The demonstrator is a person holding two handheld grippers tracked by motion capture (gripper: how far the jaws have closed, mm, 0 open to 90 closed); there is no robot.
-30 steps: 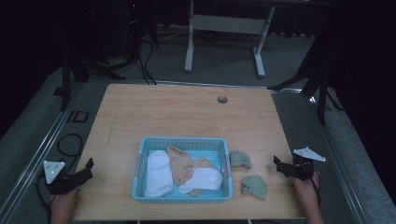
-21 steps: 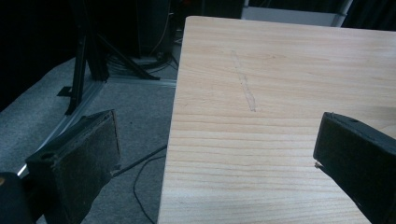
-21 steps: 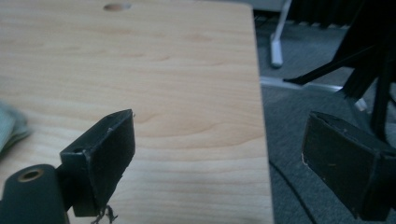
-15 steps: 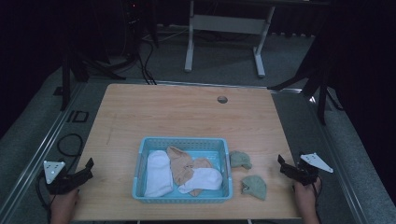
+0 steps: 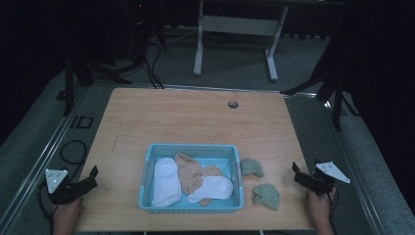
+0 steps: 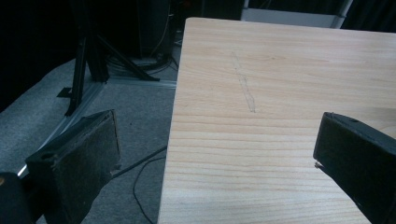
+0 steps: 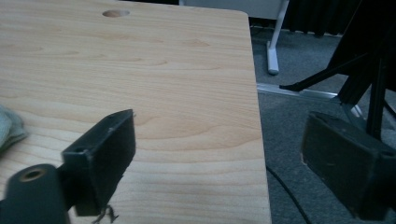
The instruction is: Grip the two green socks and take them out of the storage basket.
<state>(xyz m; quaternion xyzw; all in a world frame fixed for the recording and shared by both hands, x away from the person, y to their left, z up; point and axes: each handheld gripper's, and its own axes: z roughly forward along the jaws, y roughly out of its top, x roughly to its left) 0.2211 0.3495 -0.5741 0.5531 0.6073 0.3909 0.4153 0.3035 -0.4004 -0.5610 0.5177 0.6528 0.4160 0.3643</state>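
Note:
A light blue basket (image 5: 191,147) sits near the front of the wooden table (image 5: 195,117). It holds a white sock (image 5: 164,181), a tan sock (image 5: 188,171) and another white sock (image 5: 215,188). Two green socks lie on the table just right of the basket, one (image 5: 252,167) farther back and one (image 5: 266,195) nearer the front. My left gripper (image 5: 92,174) (image 6: 215,149) is open over the table's front left corner, nothing between its jaws. My right gripper (image 5: 296,170) (image 7: 219,144) is open at the front right edge, right of the green socks, holding nothing. A green sock (image 7: 7,128) shows at its view's left edge.
A round cable hole (image 5: 233,104) sits in the table near its far edge. Grey carpet, black stand legs (image 5: 78,73) and cables (image 5: 73,147) lie off the left side. A white desk frame (image 5: 235,24) stands behind, and black stands (image 5: 333,83) to the right.
My right gripper has drifted slightly to the right and toward the near edge, away from the green socks. The left gripper has stayed put.

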